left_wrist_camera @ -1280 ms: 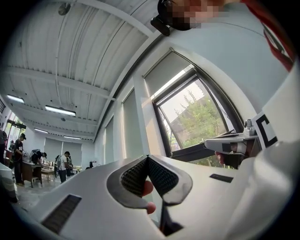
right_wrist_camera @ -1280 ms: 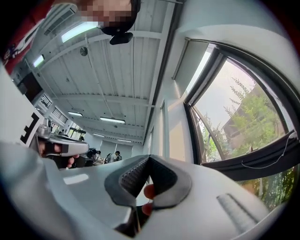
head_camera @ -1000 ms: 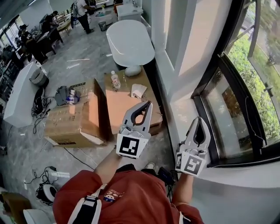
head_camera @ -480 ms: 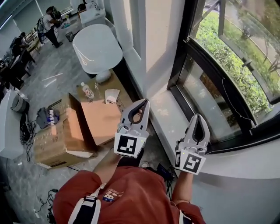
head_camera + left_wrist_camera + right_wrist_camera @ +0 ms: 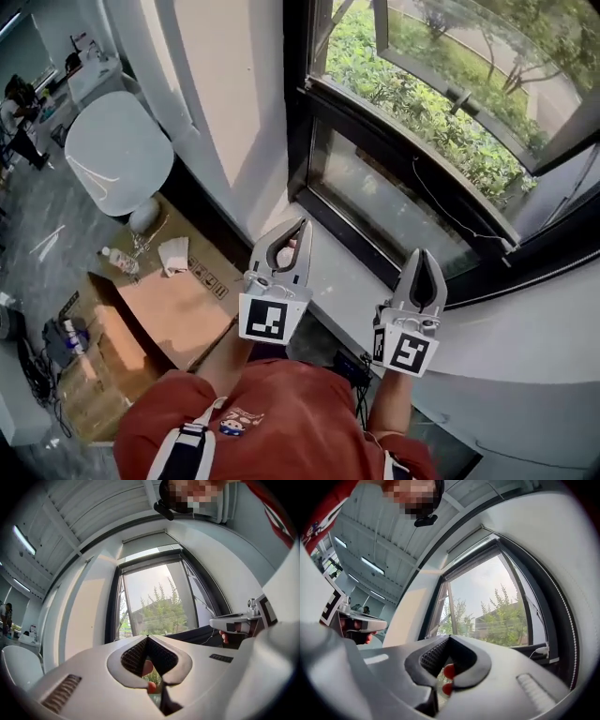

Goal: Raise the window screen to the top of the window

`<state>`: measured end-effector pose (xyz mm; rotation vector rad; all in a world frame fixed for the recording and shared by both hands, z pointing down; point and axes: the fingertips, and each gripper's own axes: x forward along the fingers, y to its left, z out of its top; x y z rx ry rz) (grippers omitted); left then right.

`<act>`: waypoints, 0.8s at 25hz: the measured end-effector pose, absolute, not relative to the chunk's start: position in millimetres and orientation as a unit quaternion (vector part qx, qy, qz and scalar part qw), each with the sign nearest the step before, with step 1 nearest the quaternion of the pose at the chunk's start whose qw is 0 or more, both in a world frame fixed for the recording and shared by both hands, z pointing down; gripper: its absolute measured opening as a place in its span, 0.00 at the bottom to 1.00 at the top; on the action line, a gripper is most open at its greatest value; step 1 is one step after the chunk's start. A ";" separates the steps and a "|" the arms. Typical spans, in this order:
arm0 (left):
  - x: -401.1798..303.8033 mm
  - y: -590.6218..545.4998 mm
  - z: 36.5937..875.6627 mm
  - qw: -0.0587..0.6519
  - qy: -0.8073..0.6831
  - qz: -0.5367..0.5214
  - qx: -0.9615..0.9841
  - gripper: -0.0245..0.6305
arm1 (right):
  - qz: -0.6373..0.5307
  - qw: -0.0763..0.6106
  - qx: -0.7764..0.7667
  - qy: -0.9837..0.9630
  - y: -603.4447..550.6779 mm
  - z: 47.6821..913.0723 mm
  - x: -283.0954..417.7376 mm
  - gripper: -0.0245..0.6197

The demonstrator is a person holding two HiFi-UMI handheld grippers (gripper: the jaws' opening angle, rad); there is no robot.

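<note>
The black-framed window [image 5: 394, 141] fills the upper right of the head view, with greenery outside. Its lower pane [image 5: 375, 202] looks grey and hazy, and a thin cord [image 5: 450, 217] hangs across it. I cannot tell the screen apart from the glass. My left gripper [image 5: 301, 223] is shut and empty, held over the white sill [image 5: 347, 281]. My right gripper [image 5: 424, 253] is also shut and empty, beside it and short of the lower frame. In the left gripper view the shut gripper [image 5: 147, 637] points at the window [image 5: 154, 602]. The right gripper view shows the same from its gripper [image 5: 449, 637].
An open cardboard box [image 5: 169, 314] lies on the floor at the left, with a bottle [image 5: 117, 261] and crumpled paper on it. A white rounded table [image 5: 117, 150] stands behind it. A white wall pillar [image 5: 225, 103] borders the window's left side. A person [image 5: 19, 103] stands far left.
The view has swung from the floor and boxes toward the window. Both grippers moved with it, from over the box to the sill, and stayed shut.
</note>
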<state>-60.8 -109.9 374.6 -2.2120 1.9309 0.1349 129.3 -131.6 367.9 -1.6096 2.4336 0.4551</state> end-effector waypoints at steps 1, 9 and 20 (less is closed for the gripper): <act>-59.8 -121.6 375.1 0.106 0.644 0.042 -0.757 0.05 | 0.154 0.091 -0.552 0.814 -140.2 368.5 128.2 0.05; -84.5 -211.2 381.3 0.084 0.591 0.042 -0.801 0.04 | 0.133 0.074 -0.604 0.782 -214.4 372.8 100.4 0.05; -87.4 -292.9 377.4 0.054 0.500 0.063 -0.862 0.05 | 0.145 0.050 -0.683 0.714 -249.4 359.6 89.9 0.05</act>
